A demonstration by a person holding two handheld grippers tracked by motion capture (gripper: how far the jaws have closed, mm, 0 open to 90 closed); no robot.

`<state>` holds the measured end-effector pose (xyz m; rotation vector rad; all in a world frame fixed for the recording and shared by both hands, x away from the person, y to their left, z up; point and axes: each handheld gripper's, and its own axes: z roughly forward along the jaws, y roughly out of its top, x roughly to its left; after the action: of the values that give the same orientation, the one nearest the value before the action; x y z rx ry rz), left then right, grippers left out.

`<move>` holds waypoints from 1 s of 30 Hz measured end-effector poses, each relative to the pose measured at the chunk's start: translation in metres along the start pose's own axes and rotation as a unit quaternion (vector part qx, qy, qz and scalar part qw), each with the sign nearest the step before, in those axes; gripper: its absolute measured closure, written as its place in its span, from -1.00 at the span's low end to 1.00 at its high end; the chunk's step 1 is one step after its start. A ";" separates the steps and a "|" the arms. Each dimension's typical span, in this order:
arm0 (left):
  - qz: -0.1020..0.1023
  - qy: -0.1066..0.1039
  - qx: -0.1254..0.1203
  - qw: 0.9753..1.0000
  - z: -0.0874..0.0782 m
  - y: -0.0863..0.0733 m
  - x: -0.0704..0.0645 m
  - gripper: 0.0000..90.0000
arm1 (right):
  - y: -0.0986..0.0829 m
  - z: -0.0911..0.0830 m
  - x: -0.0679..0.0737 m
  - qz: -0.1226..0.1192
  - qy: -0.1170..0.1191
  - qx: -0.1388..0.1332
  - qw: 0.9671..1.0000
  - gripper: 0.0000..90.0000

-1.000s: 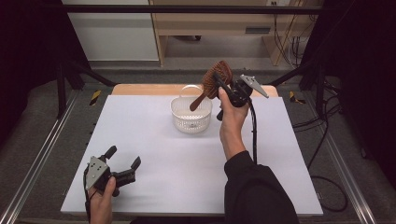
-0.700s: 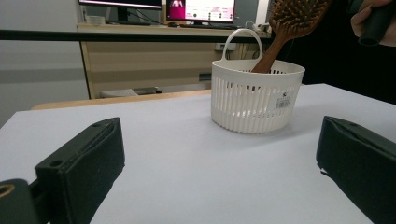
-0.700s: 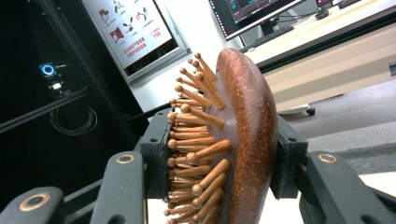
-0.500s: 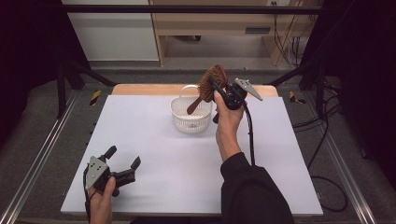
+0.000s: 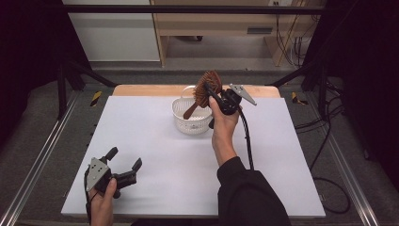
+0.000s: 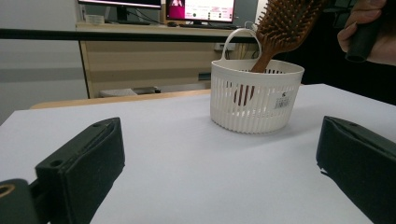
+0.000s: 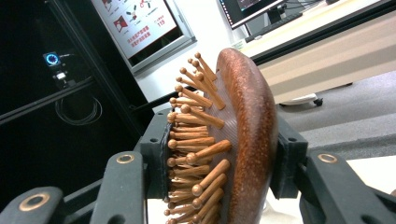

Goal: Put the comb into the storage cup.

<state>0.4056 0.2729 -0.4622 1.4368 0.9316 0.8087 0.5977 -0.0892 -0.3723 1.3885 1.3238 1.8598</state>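
Shifted slightly since a second ago: right hand-held gripper [image 5: 212,92] clamped on hairbrush [image 5: 207,87] head | handle dipping into white basket [image 5: 192,121], desk's 12 o'clock | left hand-held gripper [image 5: 123,165] gaping wide, 7 o'clock

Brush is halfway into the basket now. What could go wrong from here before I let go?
1. The right claw grips the wooden hairbrush by its head, across bristles and back; that hold may slip as it is lowered.
2. The handle tip is already inside the white basket, slanted toward one side. Pushing down could tip or slide the light basket, since the left claw rests open, far from it.
3. Released, the head may overhang the rim and lean against the basket's handle.
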 end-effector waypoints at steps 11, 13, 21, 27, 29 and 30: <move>0.000 0.000 0.000 1.000 0.000 0.000 0.000 -0.98 | -0.014 0.005 0.012 0.000 0.011 0.006 1.000 0.13; -0.001 0.000 -0.001 1.000 -0.001 0.000 0.000 -0.98 | -0.017 0.006 0.013 -0.001 0.011 0.009 1.000 0.13; 0.000 -0.002 -0.001 1.000 0.000 0.000 0.000 -0.98 | -0.025 0.008 0.012 0.003 0.005 0.015 1.000 0.13; 0.000 -0.001 -0.001 1.000 0.000 0.000 0.000 -0.98 | -0.029 0.008 0.010 0.003 0.005 0.017 1.000 0.13; 0.000 -0.001 -0.001 1.000 0.000 0.000 0.000 -0.98 | -0.029 0.008 0.010 0.004 0.005 0.018 1.000 0.13; 0.000 -0.001 -0.001 1.000 0.000 0.000 0.000 -0.98 | -0.029 0.008 0.010 0.005 0.005 0.018 1.000 0.13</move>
<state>0.4054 0.2726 -0.4620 1.4356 0.9289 0.8067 0.5962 -0.0657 -0.3937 1.4080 1.3640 1.8588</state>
